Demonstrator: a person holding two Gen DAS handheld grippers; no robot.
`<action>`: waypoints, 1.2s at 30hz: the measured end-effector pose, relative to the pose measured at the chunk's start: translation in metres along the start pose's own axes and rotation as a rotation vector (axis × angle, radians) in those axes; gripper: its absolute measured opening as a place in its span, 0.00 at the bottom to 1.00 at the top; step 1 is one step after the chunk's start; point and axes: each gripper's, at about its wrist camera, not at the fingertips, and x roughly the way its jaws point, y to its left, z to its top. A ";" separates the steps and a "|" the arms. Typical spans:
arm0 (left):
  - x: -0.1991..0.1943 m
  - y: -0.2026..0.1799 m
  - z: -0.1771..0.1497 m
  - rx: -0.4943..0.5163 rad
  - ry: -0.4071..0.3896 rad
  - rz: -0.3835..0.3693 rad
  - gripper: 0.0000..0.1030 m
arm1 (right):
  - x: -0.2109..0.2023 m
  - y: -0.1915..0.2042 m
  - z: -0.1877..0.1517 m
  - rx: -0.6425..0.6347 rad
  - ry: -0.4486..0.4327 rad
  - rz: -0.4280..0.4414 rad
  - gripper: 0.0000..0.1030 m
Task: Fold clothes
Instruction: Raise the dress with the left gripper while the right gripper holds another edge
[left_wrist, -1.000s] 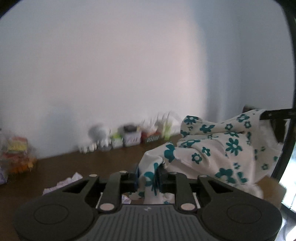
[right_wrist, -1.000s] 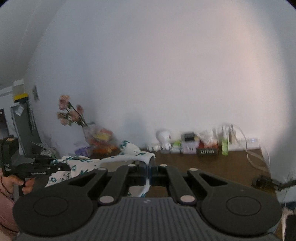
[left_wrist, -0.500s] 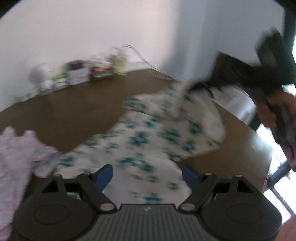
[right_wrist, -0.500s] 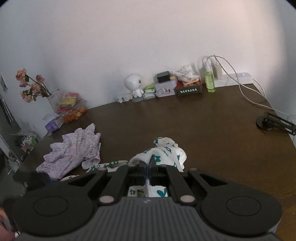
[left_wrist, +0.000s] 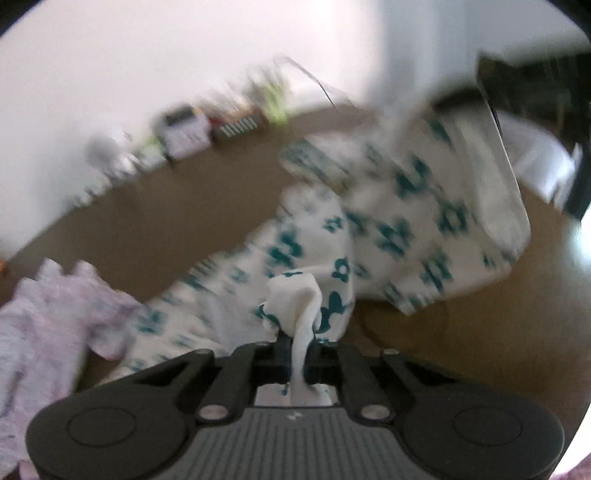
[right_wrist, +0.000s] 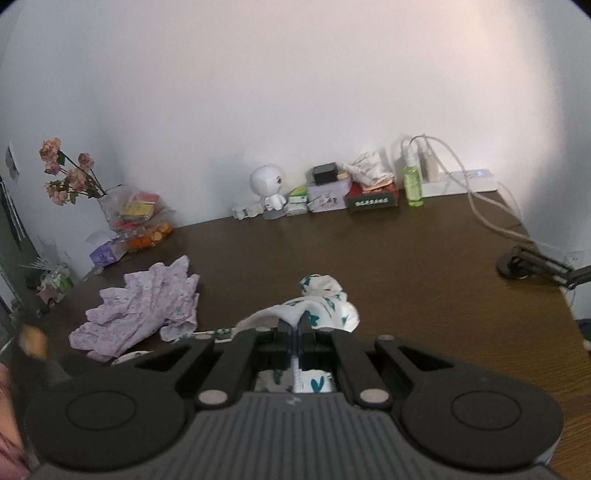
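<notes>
A white garment with teal flowers (left_wrist: 399, 221) is stretched over the brown table (left_wrist: 155, 221), blurred by motion. My left gripper (left_wrist: 297, 343) is shut on a bunched edge of it. My right gripper (right_wrist: 295, 328) is shut on another edge of the same garment (right_wrist: 325, 299), low over the table. In the left wrist view the far end of the cloth rises toward the right gripper at the upper right. A crumpled pink floral garment (right_wrist: 144, 310) lies to the left; it also shows in the left wrist view (left_wrist: 48, 317).
Along the wall stand a white toy figure (right_wrist: 267, 190), small boxes (right_wrist: 328, 186), a green bottle (right_wrist: 412, 181) and a power strip with cables (right_wrist: 458, 181). Flowers (right_wrist: 64, 173) and snack bags (right_wrist: 136, 218) sit at the back left. A black clamp (right_wrist: 532, 264) is at the right edge.
Both grippers came down from a raised hold to the table. The left gripper opened half a second ago and is now shut again on the floral cloth.
</notes>
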 end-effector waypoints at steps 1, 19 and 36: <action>-0.010 0.013 0.004 -0.033 -0.027 0.014 0.04 | -0.002 -0.003 0.002 0.002 -0.006 -0.012 0.02; -0.116 0.068 -0.047 -0.157 -0.146 0.078 0.03 | -0.024 -0.044 -0.041 -0.072 0.212 -0.180 0.16; -0.091 0.074 -0.091 -0.220 -0.083 -0.016 0.09 | 0.015 0.069 -0.068 -0.530 0.226 -0.215 0.70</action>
